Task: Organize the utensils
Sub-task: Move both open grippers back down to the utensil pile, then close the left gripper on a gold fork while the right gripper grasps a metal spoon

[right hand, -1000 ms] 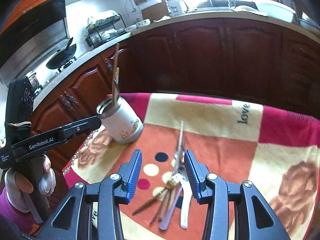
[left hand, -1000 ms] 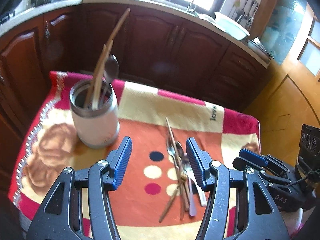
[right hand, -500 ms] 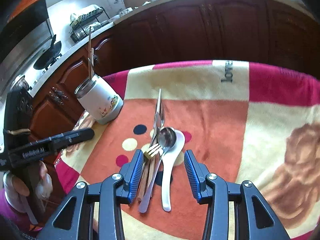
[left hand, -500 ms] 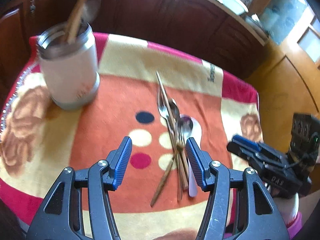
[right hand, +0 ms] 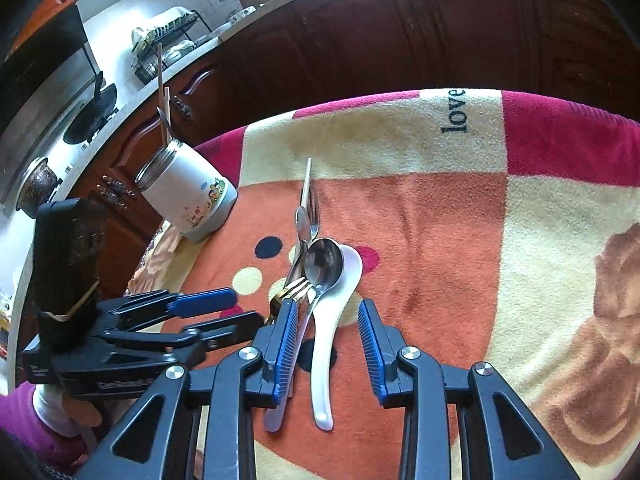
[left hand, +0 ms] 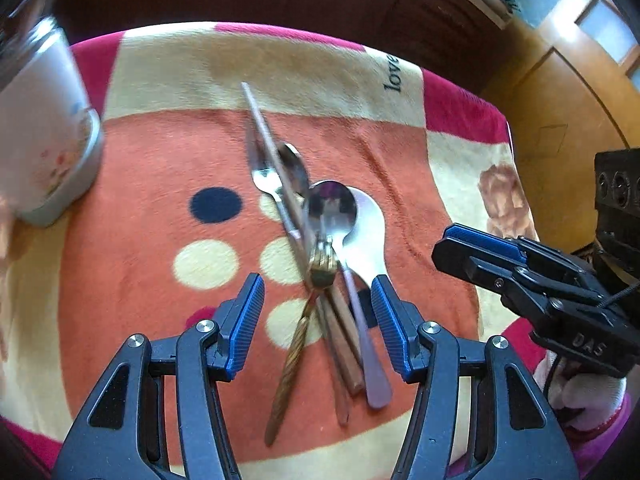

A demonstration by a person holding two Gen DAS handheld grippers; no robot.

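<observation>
Utensil pile lies mid-table on patterned blanket: metal spoon nested in white ceramic spoon, forks, chopsticks crossing. Holder cup stands well apart at table's far left corner, chopsticks upright inside. Left gripper low over handles, jaws apart, gripping nothing. Right gripper straddles white spoon handle, jaws just closing, pads not pressing it.
</observation>
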